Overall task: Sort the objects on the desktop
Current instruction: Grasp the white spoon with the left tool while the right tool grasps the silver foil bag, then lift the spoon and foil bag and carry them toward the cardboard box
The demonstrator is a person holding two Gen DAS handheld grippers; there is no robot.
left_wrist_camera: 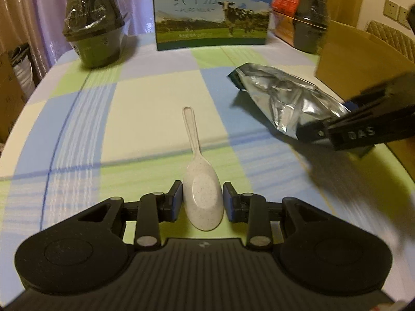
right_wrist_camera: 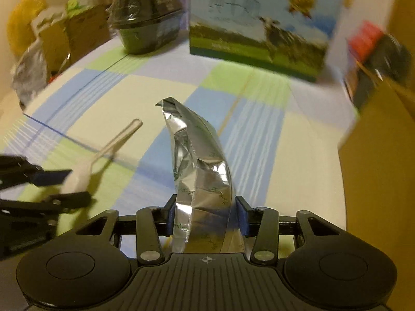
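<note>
The left gripper (left_wrist_camera: 202, 202) has its blue-padded fingers (left_wrist_camera: 175, 202) pressed narrowly against both sides of the bowl of a speckled white spoon (left_wrist_camera: 201, 194); the handle points straight away toward the far side of the bench (left_wrist_camera: 155, 119). In the right wrist view the spoon (right_wrist_camera: 103, 153) shows blurred at the near left, clamped between those fingers and lifted off the checked cloth, with its shadow lying apart beneath it.

The right gripper (right_wrist_camera: 206, 219) holds the near end of a crumpled silver foil bag (right_wrist_camera: 199, 171) between its fingers (right_wrist_camera: 242, 220), which are drawn in tight against it; the bag rises and curls away to the far left, with small green marks too fine to read. From the left wrist view the bag (left_wrist_camera: 285, 98) hangs right of the spoon, gripped by a black gripper body stamped "DAS".

Beyond both, at the far edge of the bench, stands a milk carton box (left_wrist_camera: 212, 13) with a cow, a gold medal seal, Chinese characters and "PURE MILK". To its left sits a dark wrapped bowl (left_wrist_camera: 96, 28); to its right another dark bowl (left_wrist_camera: 306, 23) with a red-orange label, its text unreadable. A brown cardboard box (left_wrist_camera: 363, 57) stands at the right edge, just behind the bag.
</note>
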